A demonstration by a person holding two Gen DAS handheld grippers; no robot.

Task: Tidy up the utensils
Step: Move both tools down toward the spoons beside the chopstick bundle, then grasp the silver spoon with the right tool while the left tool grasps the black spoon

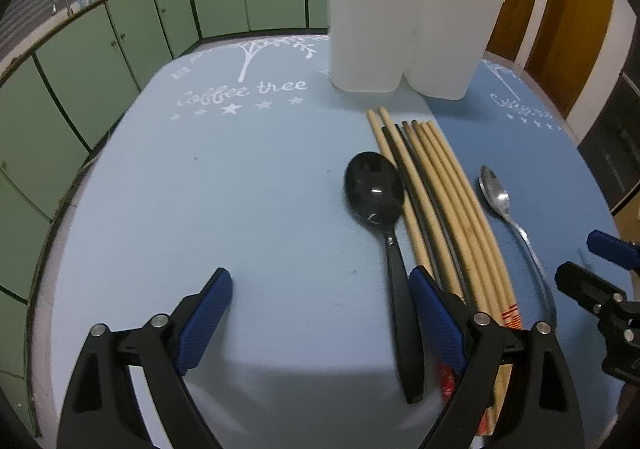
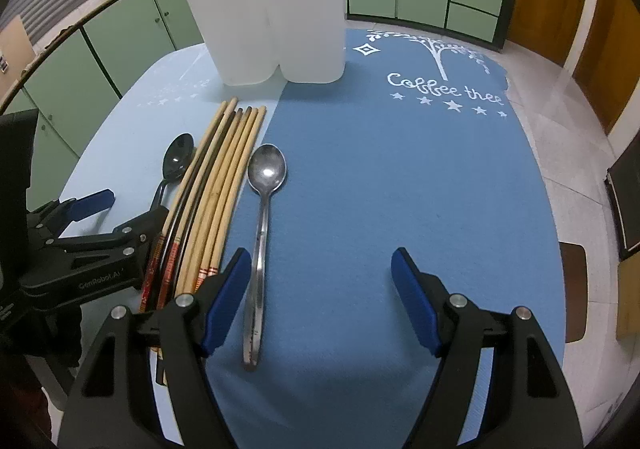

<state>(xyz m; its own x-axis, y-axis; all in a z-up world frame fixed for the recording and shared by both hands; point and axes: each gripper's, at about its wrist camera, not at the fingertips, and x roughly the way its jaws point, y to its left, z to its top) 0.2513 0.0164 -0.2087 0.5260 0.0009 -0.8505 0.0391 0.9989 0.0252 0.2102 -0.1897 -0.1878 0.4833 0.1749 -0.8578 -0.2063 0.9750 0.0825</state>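
A black spoon, a bundle of several wooden chopsticks and a metal spoon lie side by side on blue mats. Behind them stands a white two-compartment holder. My left gripper is open low over the light blue mat, and the black spoon's handle lies just inside its right finger. My right gripper is open too, with the metal spoon handle lying between its jaws close by the left finger. The chopsticks sit between the two grippers.
A light blue mat and a darker blue mat cover the round table. Green cabinets ring the room, with wooden doors at the right. A chair seat shows past the table's right edge.
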